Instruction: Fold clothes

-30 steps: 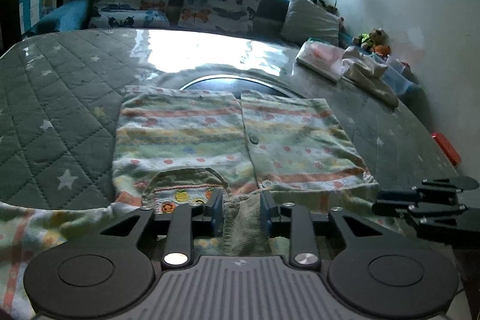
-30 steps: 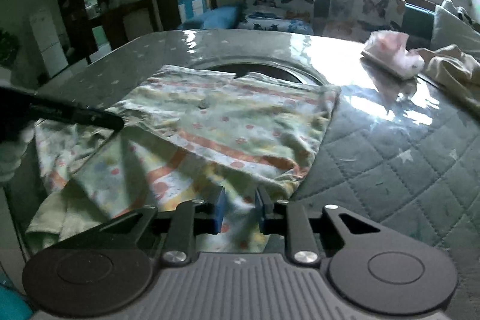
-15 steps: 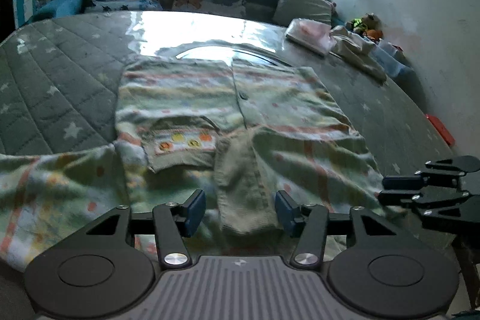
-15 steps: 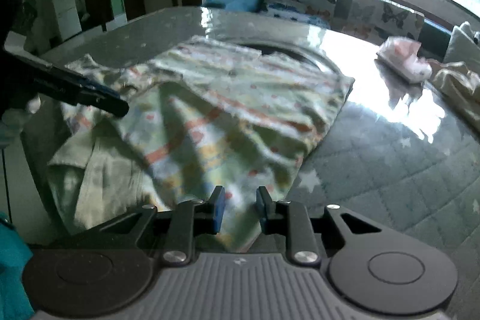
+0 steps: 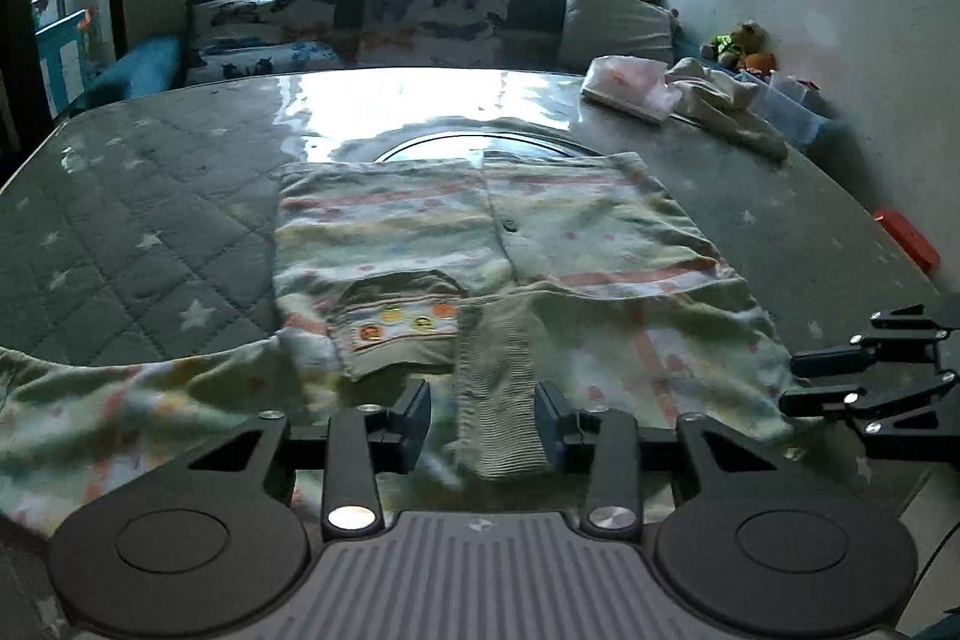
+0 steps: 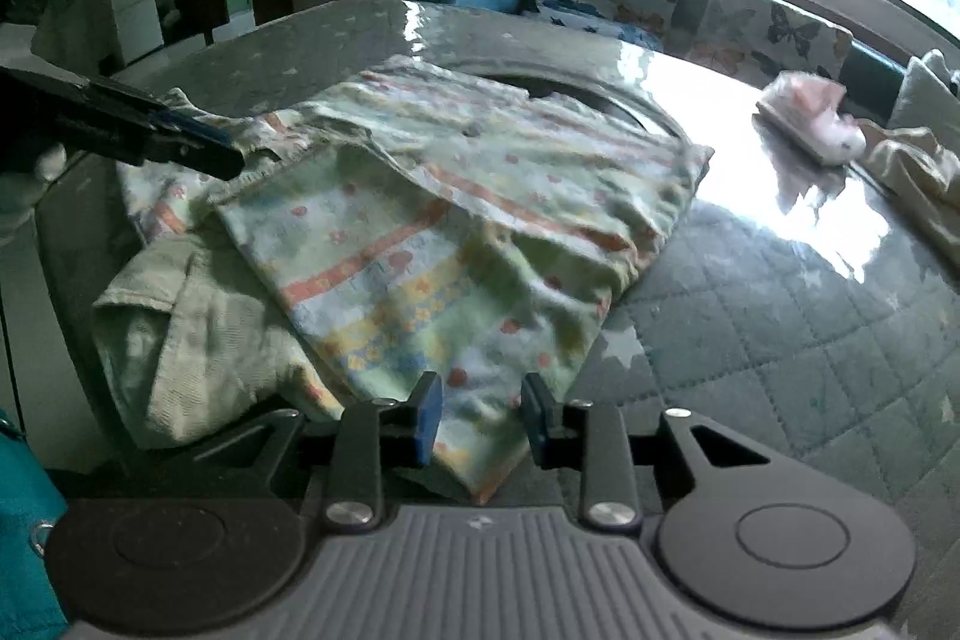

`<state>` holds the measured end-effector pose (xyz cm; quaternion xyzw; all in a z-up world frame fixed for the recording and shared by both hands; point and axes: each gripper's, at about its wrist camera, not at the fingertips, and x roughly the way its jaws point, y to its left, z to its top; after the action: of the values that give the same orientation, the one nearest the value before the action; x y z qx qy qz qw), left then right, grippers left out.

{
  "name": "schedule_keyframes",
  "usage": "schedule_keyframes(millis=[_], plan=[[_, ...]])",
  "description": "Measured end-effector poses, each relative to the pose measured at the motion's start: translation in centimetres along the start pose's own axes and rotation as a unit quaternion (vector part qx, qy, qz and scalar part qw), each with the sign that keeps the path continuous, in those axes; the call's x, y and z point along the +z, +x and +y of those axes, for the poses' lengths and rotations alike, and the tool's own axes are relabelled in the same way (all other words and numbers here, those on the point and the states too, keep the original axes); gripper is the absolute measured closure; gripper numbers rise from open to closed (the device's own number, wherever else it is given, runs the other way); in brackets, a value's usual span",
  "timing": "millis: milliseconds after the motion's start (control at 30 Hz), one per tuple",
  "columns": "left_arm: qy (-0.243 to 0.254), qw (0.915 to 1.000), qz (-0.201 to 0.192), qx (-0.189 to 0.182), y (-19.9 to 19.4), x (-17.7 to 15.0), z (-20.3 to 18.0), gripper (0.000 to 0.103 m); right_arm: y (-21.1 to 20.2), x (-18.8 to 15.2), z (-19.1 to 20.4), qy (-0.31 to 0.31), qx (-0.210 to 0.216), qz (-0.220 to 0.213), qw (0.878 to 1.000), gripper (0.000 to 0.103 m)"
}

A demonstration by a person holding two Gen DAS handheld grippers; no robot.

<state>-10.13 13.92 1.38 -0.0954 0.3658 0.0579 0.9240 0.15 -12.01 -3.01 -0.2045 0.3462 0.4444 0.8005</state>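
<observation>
A pale green child's garment (image 5: 492,250) with orange stripes and dots lies flat on the quilted table, front up, with a small pocket (image 5: 399,325). Its ribbed collar (image 5: 501,400) lies between the fingers of my left gripper (image 5: 483,421), which is open at the near edge. My right gripper (image 6: 480,415) is open too, with the garment's sleeve end (image 6: 474,400) between its fingers. The garment also shows in the right wrist view (image 6: 456,196). The right gripper shows in the left wrist view (image 5: 864,376), at the garment's right edge.
The table (image 5: 150,196) has a grey quilted star cover under a shiny sheet. A pink folded cloth (image 5: 630,85) and a cream cloth (image 5: 726,106) lie at the far right. A sofa with butterfly cushions (image 5: 432,16) stands behind. A red object (image 5: 906,238) sits off the right edge.
Both grippers have opened and let go of the garment: the left released the collar, the right released the sleeve. Both have pulled back toward the near edge, and the cloth now lies flat.
</observation>
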Motion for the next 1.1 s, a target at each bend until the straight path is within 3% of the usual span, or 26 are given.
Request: schedule_keyframes(millis=[67,167,267,333,467,567,800,967,1100], plan=[[-0.005,0.9999,-0.011,-0.009,-0.3,0.4,0.2,0.064,-0.1,0.6,0.1,-0.004,0.003,-0.009,1.0,0.074],[-0.011,0.9987,-0.025,-0.042,0.4,1.1,-0.3,0.064,0.4,1.6,0.1,-0.008,0.005,-0.019,1.0,0.062],[-0.026,0.9974,-0.024,-0.063,2.5,1.6,-0.7,0.069,1.5,2.5,0.0,-0.007,0.005,-0.026,1.0,0.061],[-0.04,0.9962,-0.02,-0.074,3.7,1.8,-0.7,0.072,2.2,2.8,-0.2,0.001,0.003,-0.028,1.0,0.048],[-0.045,0.9973,-0.01,-0.056,5.6,2.0,-0.3,0.072,3.9,3.1,-0.6,0.021,0.001,-0.025,0.999,0.041],[-0.072,0.9962,0.005,-0.05,6.5,1.7,1.0,0.078,4.3,3.1,-0.5,0.023,0.004,-0.023,0.999,0.034],[-0.075,0.9963,-0.009,-0.04,5.8,1.8,1.4,0.079,4.9,3.0,-0.2,0.026,0.01,-0.02,0.999,0.018],[-0.075,0.9965,-0.019,-0.032,5.3,1.8,1.5,0.079,5.4,2.9,0.0,0.028,0.014,-0.018,0.999,0.012],[-0.079,0.9961,-0.031,-0.024,4.5,1.8,1.9,0.078,5.8,3.0,0.2,0.031,0.023,-0.015,0.999,0.0]])
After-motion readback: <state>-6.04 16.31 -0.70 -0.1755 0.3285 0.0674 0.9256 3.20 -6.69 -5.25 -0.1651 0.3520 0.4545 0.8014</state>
